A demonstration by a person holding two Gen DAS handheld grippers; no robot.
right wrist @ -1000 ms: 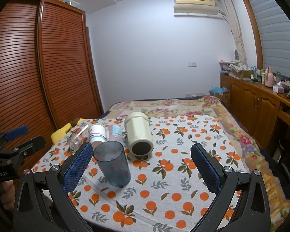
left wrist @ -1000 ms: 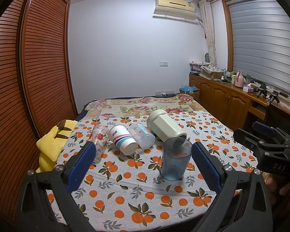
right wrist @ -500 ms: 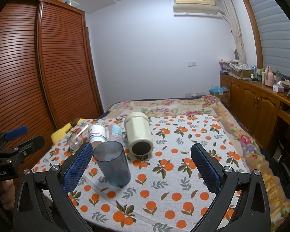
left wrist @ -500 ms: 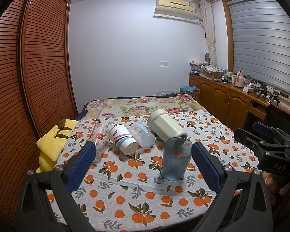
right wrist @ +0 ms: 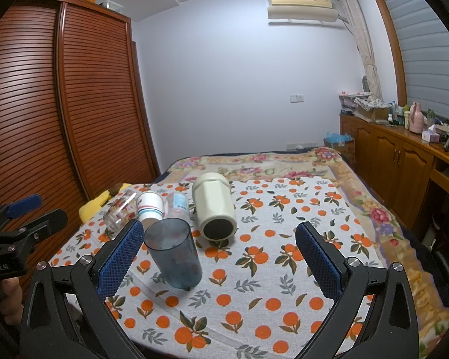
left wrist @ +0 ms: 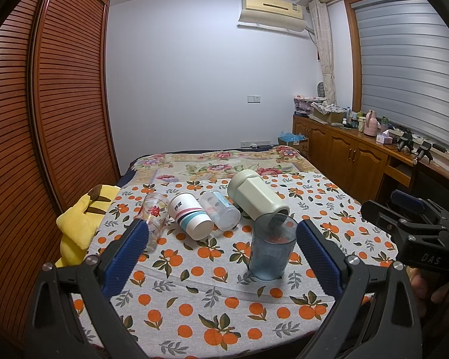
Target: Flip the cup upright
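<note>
While the blue cup (left wrist: 271,246) stands upright on the bed (right wrist: 284,269) with both the left gripper (left wrist: 221,251) and right gripper (right wrist: 218,258) spread wide and empty, we judge the cream cup (right wrist: 214,206), lying on its side, light, rigid and smooth, best gripped across its mid-body.

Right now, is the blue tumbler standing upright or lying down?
Upright. The blue tumbler stands on its base on the orange-print cloth, open rim facing up, unlike the cream mug lying on its side behind it.

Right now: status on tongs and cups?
Left tongs, right tongs open, empty. Blue cup upright. Cream cup and three others on their sides. Nothing blocking.
</note>
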